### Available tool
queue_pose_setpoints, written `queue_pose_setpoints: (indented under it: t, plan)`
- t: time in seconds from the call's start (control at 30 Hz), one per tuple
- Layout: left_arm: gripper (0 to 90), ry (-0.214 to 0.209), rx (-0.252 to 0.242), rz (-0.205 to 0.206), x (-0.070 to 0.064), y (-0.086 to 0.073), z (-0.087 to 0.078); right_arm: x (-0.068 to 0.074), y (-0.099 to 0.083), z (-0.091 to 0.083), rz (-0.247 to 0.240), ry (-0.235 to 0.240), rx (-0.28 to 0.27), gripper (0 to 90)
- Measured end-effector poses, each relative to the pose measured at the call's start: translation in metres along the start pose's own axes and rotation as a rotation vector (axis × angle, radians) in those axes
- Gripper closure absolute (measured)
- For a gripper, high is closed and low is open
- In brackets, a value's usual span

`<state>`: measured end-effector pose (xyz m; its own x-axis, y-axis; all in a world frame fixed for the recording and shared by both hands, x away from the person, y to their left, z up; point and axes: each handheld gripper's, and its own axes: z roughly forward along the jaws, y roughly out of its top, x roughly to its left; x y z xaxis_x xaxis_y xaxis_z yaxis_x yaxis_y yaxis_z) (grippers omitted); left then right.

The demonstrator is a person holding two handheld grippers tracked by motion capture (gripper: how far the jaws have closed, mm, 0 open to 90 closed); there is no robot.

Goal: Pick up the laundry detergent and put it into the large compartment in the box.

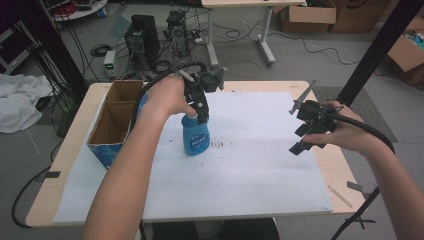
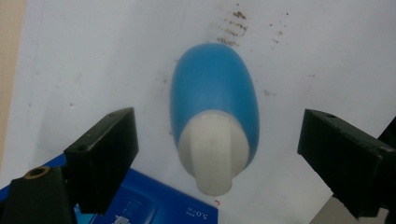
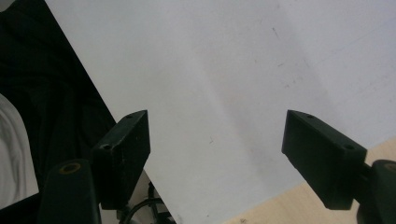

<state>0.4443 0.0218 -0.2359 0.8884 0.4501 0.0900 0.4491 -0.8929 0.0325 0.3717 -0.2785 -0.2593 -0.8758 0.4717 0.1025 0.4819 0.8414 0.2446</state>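
Note:
A blue bottle [image 1: 194,137] with a printed label stands upright on the white sheet [image 1: 250,170], left of the middle. My left gripper [image 1: 199,116] hangs straight over it and hides its top. In the left gripper view I look down on the bottle [image 2: 215,88] and its white cap [image 2: 212,154]. The left gripper [image 2: 217,135] is open, with one jaw on each side of the cap and not touching it. My right gripper [image 1: 299,140] hovers open over the right part of the sheet, holding nothing. In its own view the right gripper [image 3: 217,135] is over the bare sheet [image 3: 233,70].
An open cardboard box [image 1: 116,120] with blue sides stands at the table's left, close to the bottle; its blue side [image 2: 154,205] lies under the left jaw. Brown specks [image 1: 217,145] mark the sheet beside the bottle. A thin wooden stick [image 1: 340,196] lies near the table's front right corner.

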Motion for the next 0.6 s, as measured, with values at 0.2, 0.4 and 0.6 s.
queue_pose_setpoints:
  t: [0.2,0.4,0.6]
  plan:
    - [13.3,-0.001,0.016,-0.011,0.001,-0.002,0.016,0.000,-0.002,0.000,0.005,0.000,-0.005,24.2]
    - [13.5,-0.007,0.026,-0.020,0.002,-0.002,0.028,0.000,-0.004,0.000,0.009,-0.002,-0.006,24.5]
    - [13.6,-0.009,0.031,-0.024,0.003,-0.002,0.035,0.000,-0.005,-0.001,0.014,-0.005,-0.008,24.4]
